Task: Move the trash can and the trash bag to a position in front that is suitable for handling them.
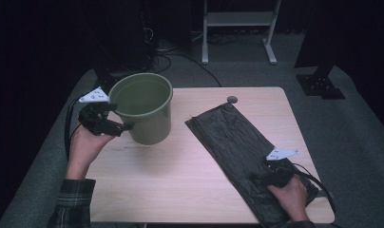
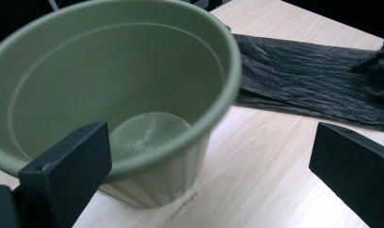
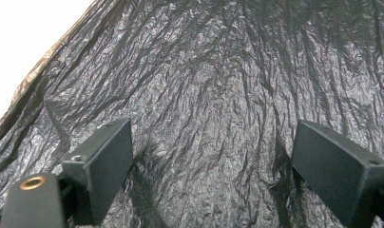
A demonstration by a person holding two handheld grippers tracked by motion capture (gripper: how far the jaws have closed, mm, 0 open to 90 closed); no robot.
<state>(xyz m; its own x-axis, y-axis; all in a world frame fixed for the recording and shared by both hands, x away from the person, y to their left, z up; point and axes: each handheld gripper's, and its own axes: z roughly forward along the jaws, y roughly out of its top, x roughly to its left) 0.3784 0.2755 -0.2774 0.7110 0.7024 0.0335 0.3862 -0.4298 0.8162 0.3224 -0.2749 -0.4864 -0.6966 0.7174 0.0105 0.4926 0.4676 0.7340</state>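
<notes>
An empty olive-green bucket [image 1: 141,107] stands upright on the far left part of the wooden table [image 1: 180,166]. My left gripper [image 1: 120,127] is at the bucket's left wall, just below the rim. In the left gripper view the bucket [image 2: 109,80] looms close and the left gripper [image 2: 209,175] is open, one jaw overlapping the rim. A flat, crinkled black plastic bag [image 1: 230,140] lies diagonally across the right half of the table. My right gripper [image 1: 256,177] hovers low over its near end. In the right gripper view that gripper [image 3: 211,161] is open over the bag [image 3: 214,80], nothing between its jaws.
A small round grey object [image 1: 232,99] sits at the table's far edge beside the bag's far corner. Beyond the table, a white stand [image 1: 237,28] and a black stand base [image 1: 321,85] are on the grey floor. Dark equipment with cables [image 1: 133,42] stands at the back left.
</notes>
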